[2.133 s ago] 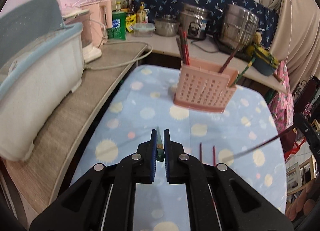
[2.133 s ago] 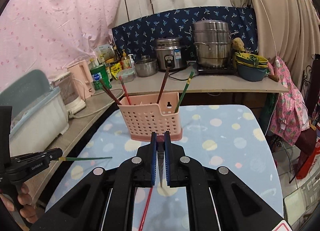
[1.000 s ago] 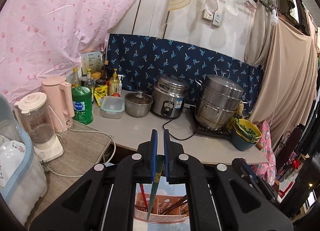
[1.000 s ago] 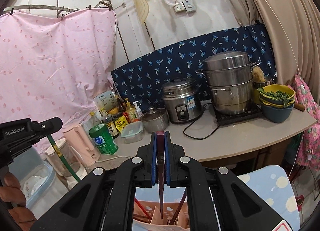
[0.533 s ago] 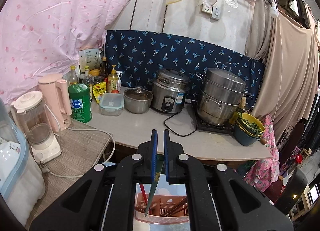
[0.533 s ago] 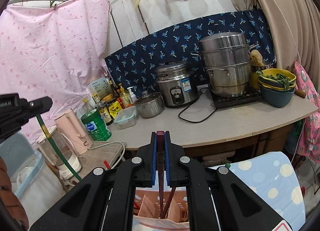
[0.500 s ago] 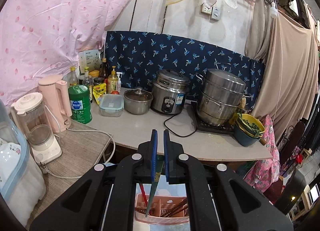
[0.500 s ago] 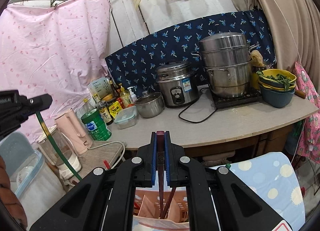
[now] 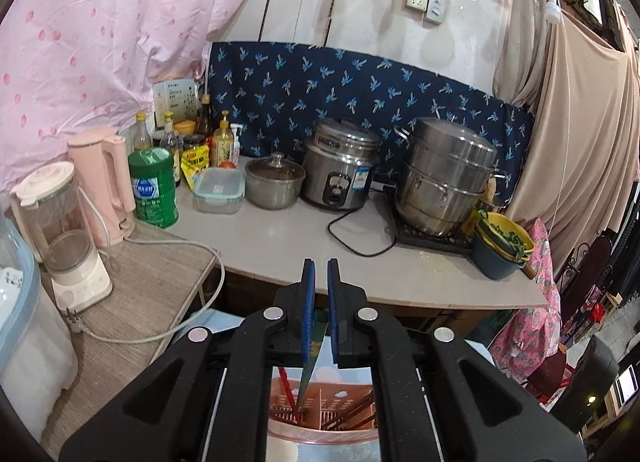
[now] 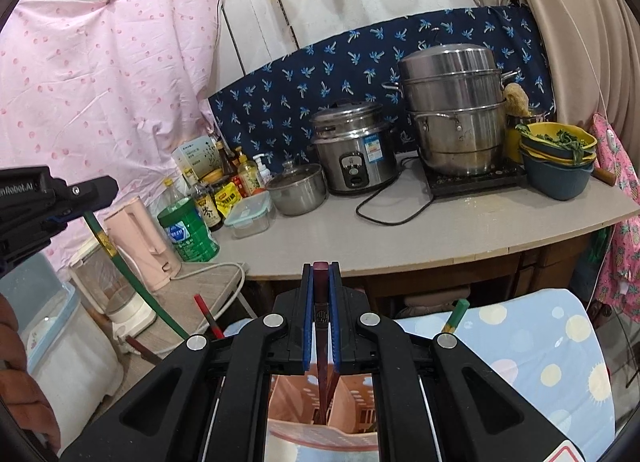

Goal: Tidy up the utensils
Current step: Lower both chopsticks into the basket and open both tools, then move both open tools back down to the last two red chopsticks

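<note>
Left tool [image 9: 320,274] pinches a green chopstick [image 9: 310,358] above the pink basket [image 9: 324,418]; only the right tool [image 10: 321,278] view shows its own dark-red chopstick [image 10: 321,326] gripped.

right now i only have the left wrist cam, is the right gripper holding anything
observer: yes, the right gripper is shut on a dark red chopstick, held upright between its fingers.
operator: is its lower end in the basket
observer: it dips below the rim of the pink basket, inside one compartment.
operator: how does my green one look from the side
observer: the green chopstick slants down from the left gripper toward the basket. Its tip is hidden behind the right gripper's body.
</note>
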Action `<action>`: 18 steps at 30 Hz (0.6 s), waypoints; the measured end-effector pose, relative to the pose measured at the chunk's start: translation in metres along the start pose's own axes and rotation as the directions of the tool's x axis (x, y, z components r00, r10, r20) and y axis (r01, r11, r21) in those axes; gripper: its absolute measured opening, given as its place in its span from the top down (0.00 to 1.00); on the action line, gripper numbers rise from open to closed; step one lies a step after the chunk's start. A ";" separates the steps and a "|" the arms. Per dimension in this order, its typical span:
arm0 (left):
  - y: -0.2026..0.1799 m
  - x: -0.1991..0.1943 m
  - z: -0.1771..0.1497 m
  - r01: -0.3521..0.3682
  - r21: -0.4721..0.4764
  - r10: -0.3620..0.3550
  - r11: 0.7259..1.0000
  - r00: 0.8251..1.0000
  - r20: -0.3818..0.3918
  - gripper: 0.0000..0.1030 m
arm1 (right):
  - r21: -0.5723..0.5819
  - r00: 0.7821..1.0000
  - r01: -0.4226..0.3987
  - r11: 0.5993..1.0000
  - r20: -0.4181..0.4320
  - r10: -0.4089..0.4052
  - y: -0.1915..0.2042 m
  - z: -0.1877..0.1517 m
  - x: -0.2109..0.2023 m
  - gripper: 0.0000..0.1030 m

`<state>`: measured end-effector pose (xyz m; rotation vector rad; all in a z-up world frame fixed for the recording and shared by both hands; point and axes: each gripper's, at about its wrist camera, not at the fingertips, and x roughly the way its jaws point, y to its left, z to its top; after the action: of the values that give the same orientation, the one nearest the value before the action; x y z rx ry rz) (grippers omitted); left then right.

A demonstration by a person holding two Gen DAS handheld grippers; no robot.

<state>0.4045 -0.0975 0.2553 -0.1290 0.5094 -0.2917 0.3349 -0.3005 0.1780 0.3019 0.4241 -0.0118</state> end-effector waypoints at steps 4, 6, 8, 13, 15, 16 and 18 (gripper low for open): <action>0.009 0.005 -0.014 -0.012 -0.018 0.012 1.000 1.000 -0.026 0.61 | 0.006 1.000 0.006 1.000 0.016 -0.006 -0.002 -0.003 -0.008 0.72; 0.015 0.002 -0.021 -0.024 -0.032 0.024 0.999 1.000 -0.017 0.52 | 0.004 1.000 0.007 1.000 0.025 -0.007 -0.002 -0.004 -0.013 0.67; 0.016 0.000 -0.027 -0.031 -0.022 0.031 0.999 0.999 -0.019 0.51 | 0.000 0.999 0.011 1.000 0.030 -0.010 -0.002 -0.005 -0.020 0.67; 0.018 -0.008 -0.045 -0.057 0.007 0.057 0.998 0.997 -0.047 0.49 | 0.006 1.000 0.005 1.000 0.029 -0.005 -0.003 -0.009 -0.033 0.66; 0.020 -0.014 -0.055 -0.067 0.013 0.068 0.998 0.996 -0.057 0.47 | 0.004 1.000 0.005 1.000 0.024 -0.005 -0.003 -0.014 -0.041 0.66; 0.021 -0.017 -0.059 -0.066 0.014 0.067 0.998 0.996 -0.061 0.47 | 0.003 1.000 0.006 1.000 0.022 -0.006 -0.003 -0.016 -0.045 0.66; 0.023 -0.023 -0.069 -0.075 0.025 0.077 0.997 0.995 -0.070 0.46 | 0.003 1.000 0.006 1.000 0.017 -0.006 -0.003 -0.022 -0.054 0.66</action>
<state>0.3563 -0.0722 0.2024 -0.0781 0.5796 -0.2282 0.2771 -0.2998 0.1803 0.3037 0.4082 -0.0207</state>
